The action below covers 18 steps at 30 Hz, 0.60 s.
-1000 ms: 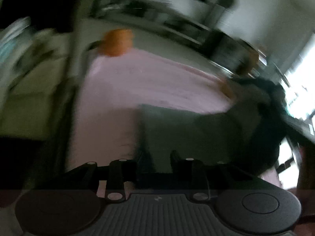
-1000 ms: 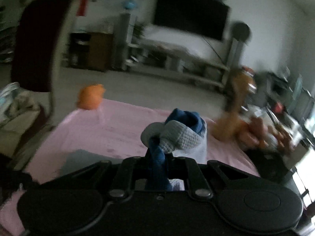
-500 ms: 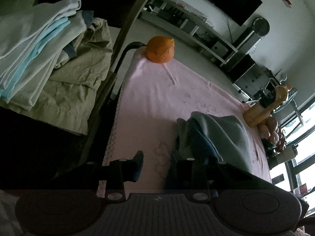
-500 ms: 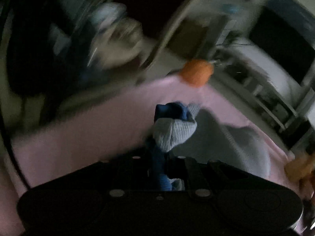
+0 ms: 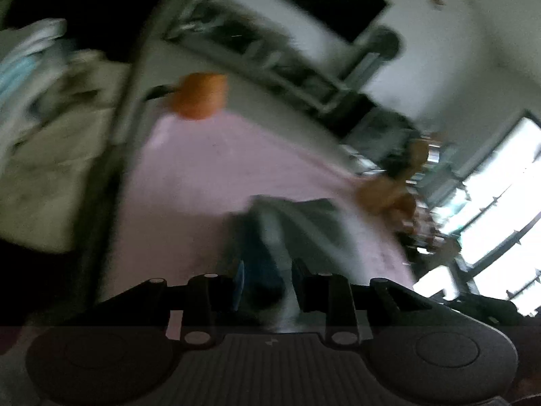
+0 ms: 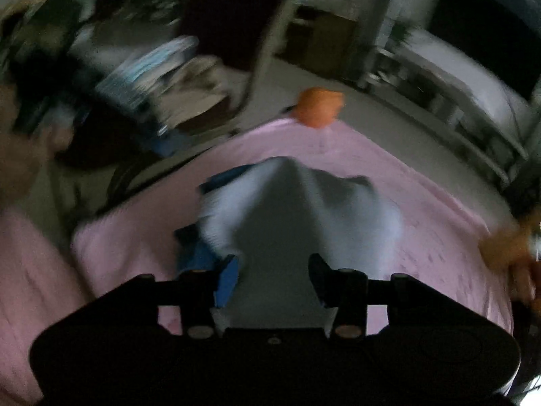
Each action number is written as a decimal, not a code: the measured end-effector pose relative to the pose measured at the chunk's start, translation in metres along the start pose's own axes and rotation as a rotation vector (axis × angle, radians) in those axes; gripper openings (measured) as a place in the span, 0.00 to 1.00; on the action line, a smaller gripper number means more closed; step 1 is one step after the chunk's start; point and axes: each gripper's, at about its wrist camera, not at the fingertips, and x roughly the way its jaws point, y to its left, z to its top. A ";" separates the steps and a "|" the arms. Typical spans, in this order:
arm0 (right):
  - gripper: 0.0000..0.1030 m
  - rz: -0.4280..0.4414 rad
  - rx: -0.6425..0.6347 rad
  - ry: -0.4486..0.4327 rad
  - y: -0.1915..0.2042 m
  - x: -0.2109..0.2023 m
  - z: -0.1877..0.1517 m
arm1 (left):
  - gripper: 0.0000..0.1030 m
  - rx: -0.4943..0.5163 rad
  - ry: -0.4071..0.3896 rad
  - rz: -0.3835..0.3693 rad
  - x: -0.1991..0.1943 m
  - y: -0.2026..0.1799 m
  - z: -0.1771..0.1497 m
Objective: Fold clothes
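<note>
A dim, blurred room — dark television (image 5: 324, 3) on a white wall (image 5: 456, 50), bright windows (image 5: 500, 203) at right.

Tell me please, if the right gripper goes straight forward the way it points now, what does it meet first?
Most likely the grey and blue garment on the pink cloth. It lies directly ahead of the open right gripper; blur makes depth uncertain.

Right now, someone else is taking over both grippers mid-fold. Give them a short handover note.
Left gripper: open, grey-and-blue garment between its fingers, not clamped.
Right gripper: open, over the same garment.
Garment: bunched on the pink cloth, orange object at the far end.
Done: garment set down.
Left: flatten and finish the fold. Both views are blurred; check before gripping.
</note>
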 end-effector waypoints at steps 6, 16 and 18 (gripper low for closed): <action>0.28 -0.040 0.223 0.062 -0.040 0.035 -0.016 | 0.19 0.217 0.188 0.156 0.066 -0.038 -0.014; 0.31 -0.036 0.282 0.180 -0.062 0.052 -0.055 | 0.11 0.200 0.316 0.273 0.064 -0.016 -0.038; 0.32 -0.023 0.293 0.179 -0.066 0.045 -0.055 | 0.10 0.240 0.254 0.246 0.045 -0.027 -0.037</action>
